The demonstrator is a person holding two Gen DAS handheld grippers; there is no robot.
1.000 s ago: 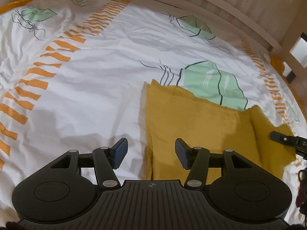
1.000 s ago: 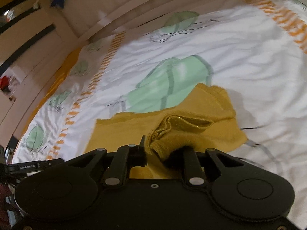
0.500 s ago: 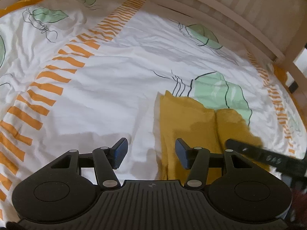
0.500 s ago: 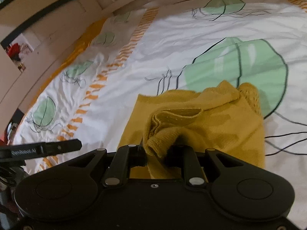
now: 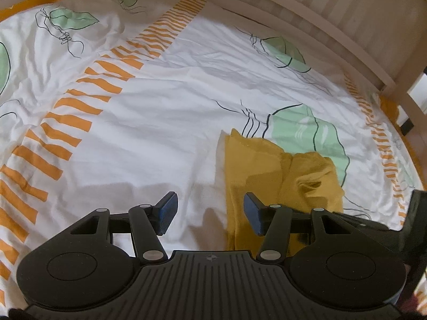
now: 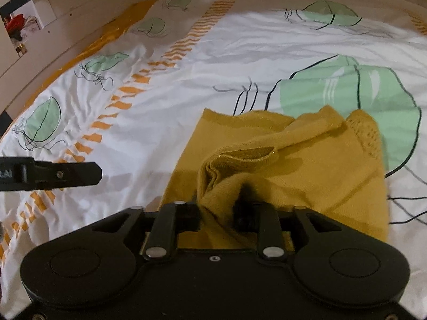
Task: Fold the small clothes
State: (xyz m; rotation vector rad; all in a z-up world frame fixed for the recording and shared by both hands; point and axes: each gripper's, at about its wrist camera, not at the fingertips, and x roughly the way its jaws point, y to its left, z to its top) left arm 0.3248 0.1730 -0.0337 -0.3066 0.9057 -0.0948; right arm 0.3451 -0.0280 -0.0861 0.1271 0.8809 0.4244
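Your left hand-held gripper (image 5: pixel 210 213) hangs over the bed (image 5: pixel 160 122) with its blue-padded jaws standing about half open and nothing between them; the right-hand pad sits just above the near left edge of the mustard-yellow garment (image 5: pixel 256 170), but I cannot tell whether it touches the cloth. The garment lies on the white cover printed with green leaves and orange dashes, its left part flat and its right part heaped in a loose fold.

Your right hand-held gripper (image 6: pixel 224 210) is at the near edge of that same garment (image 6: pixel 307 165). Its jaws have just been opening, and a bunched ridge of the knit fabric sits between them, rising into a small peak with a glittery hem showing. The fingertips are buried under the cloth, so I cannot tell whether the pads are pressing on it or have let go. From this view your left hand-held gripper (image 6: pixel 88 170) reaches in from the left, well apart from the cloth
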